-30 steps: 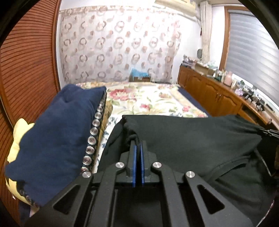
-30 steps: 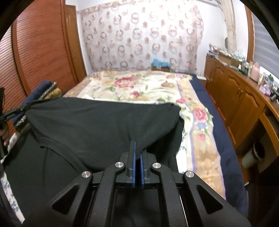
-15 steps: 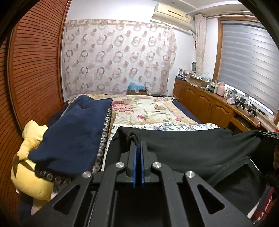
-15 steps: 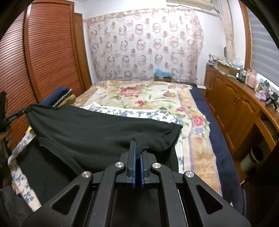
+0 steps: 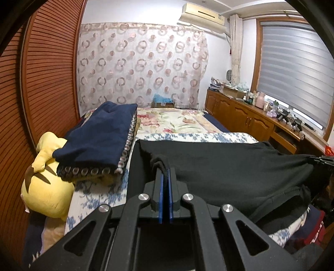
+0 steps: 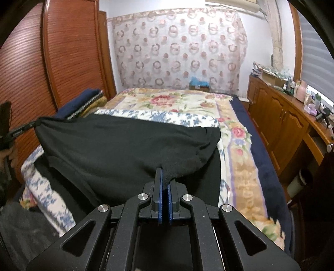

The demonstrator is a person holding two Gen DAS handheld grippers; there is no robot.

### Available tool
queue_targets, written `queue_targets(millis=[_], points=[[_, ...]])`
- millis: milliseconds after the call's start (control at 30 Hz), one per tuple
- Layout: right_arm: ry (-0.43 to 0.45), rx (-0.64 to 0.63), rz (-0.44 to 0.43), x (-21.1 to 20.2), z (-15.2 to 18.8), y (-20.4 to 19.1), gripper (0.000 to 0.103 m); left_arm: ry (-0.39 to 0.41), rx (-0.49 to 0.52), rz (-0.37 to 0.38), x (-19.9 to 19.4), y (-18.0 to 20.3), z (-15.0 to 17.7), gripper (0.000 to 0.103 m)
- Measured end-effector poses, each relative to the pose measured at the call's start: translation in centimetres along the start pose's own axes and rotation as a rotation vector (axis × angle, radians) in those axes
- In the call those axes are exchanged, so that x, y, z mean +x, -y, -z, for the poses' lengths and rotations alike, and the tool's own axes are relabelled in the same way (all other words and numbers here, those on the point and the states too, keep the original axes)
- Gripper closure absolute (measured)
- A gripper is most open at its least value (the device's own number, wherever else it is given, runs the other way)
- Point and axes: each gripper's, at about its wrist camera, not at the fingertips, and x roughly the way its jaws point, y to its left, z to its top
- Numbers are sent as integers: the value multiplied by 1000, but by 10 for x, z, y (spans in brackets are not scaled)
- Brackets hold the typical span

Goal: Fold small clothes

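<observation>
- A bedroom in a home: a bed (image 6: pixel 240 177) with a floral cover fills the middle of both views.
- At 12 o'clock a sheer curtain (image 5: pixel 142 64) with ring patterns hangs across the far wall.
- At 9 o'clock stands a louvred wooden wardrobe door (image 5: pixel 48 79).
- At 3 o'clock a low wooden cabinet (image 5: pixel 246 118) carries bottles and small household clutter under a window blind (image 5: pixel 296 68).
- At 1 o'clock an air conditioner (image 5: pixel 202 15) is mounted high on the wall.
- At 9 o'clock a yellow plush toy (image 5: pixel 46 183) lies beside folded navy fabric (image 5: pixel 100 137).
</observation>
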Motion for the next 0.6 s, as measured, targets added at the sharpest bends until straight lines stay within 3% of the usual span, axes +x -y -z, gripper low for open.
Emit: queue_targets(millis=[233, 500, 533, 600], points=[[-40, -9, -4, -9, 16, -6, 102, -61, 14, -30, -1, -4, 24, 101], [-181, 32, -46, 26, 54, -2, 101, -197, 32, -60, 23, -7, 61, 98], [-184, 31, -38, 27, 57, -2, 95, -209, 32, -59, 24, -7, 64, 97], [-180, 34, -22, 26, 60, 1, 93, -216, 30, -55, 22, -9, 67, 94]])
